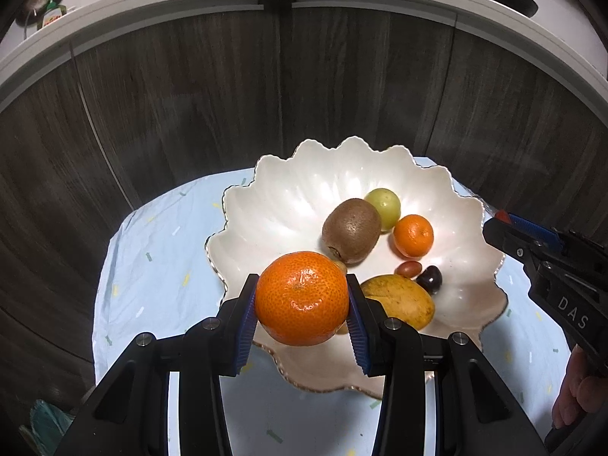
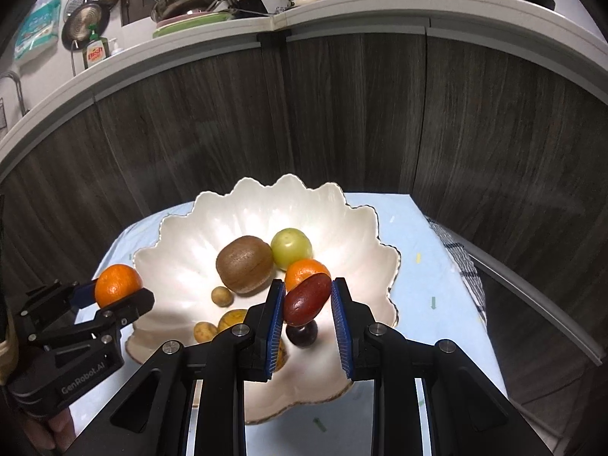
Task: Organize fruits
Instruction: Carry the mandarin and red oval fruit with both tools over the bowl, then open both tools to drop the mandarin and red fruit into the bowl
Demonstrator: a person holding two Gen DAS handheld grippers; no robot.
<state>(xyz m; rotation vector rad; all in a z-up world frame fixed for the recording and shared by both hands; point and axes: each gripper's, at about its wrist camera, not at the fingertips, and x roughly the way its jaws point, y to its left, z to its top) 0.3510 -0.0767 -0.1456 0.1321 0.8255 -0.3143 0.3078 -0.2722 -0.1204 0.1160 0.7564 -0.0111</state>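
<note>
A small bench [image 1: 159, 266] draped in a pale blue cloth with scattered confetti marks stands against dark wood-grain cabinet fronts [image 2: 342, 114], which curve under a white countertop [image 2: 342, 11] crowded with pots, a pan, white teapots and a green dish-soap bottle [image 2: 95, 51]. A white scalloped bowl [image 1: 288, 197] takes up most of the cloth. In it lie a kiwi [image 1: 351, 230], a green round fruit [image 1: 384, 207], a small orange [image 1: 413, 235], a dark cherry [image 1: 429, 279], a yellow mango [image 1: 402, 300] and, in the right wrist view, small tan fruits [image 2: 222, 296] near the front wall. The left gripper [image 1: 302, 304] has its blue-padded fingers pinching a large orange [image 1: 302, 298] above the bowl's near-left rim. The right gripper [image 2: 307, 304] holds a dark red oval fruit [image 2: 307, 298] over the bowl's middle; the left pad presses it, while a gap shows at the right pad. A checked towel [image 2: 463, 266] hangs at the bench's right edge.
</note>
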